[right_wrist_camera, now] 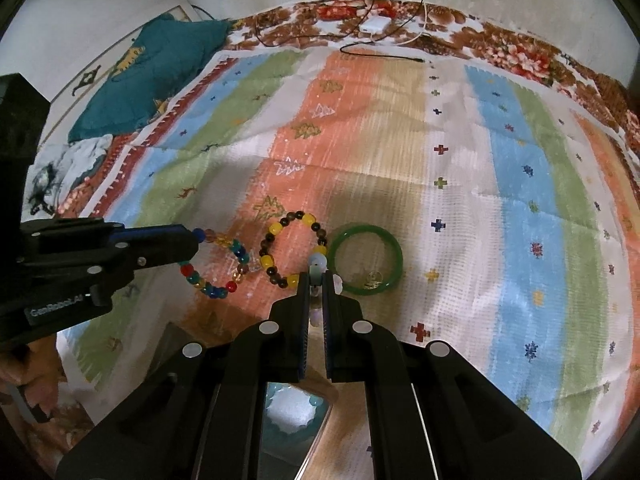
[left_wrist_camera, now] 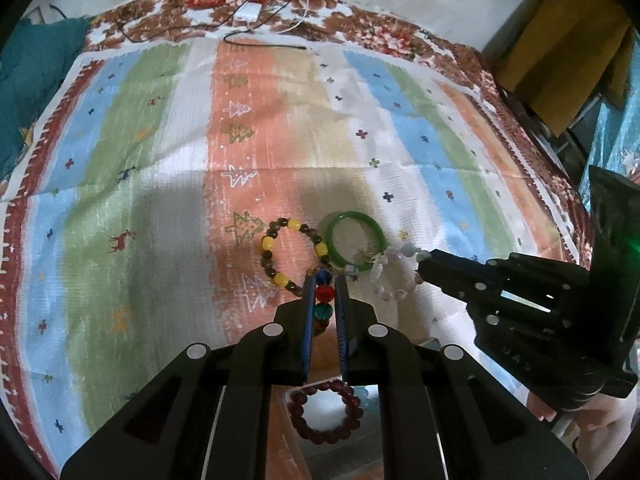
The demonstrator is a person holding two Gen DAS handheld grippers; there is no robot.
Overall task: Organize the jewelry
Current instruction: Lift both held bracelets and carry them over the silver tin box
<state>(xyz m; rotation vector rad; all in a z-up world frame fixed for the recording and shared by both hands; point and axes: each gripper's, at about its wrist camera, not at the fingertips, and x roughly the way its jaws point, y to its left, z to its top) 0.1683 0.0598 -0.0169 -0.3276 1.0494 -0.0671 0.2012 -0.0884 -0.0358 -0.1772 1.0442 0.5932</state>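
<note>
The left claw (left_wrist_camera: 325,280) grasps a multicoloured bead bracelet (left_wrist_camera: 325,294), its lower beads hidden between the fingers. The right claw (right_wrist_camera: 318,278) grips a pale bead bracelet (right_wrist_camera: 318,264), mostly hidden; a small trinket (right_wrist_camera: 374,280) inside the green bangle (right_wrist_camera: 368,258) is unclear.

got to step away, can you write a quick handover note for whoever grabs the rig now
Left gripper: shut on the multicolour bead bracelet, lifted off the cloth.
Right gripper: shut on the pale crystal bracelet.
On the striped cloth: yellow-and-brown bead bracelet, with the green bangle beside it.
A dark red bracelet lies below the left gripper.
Left: place both held bracelets, then sort the rest.
</note>
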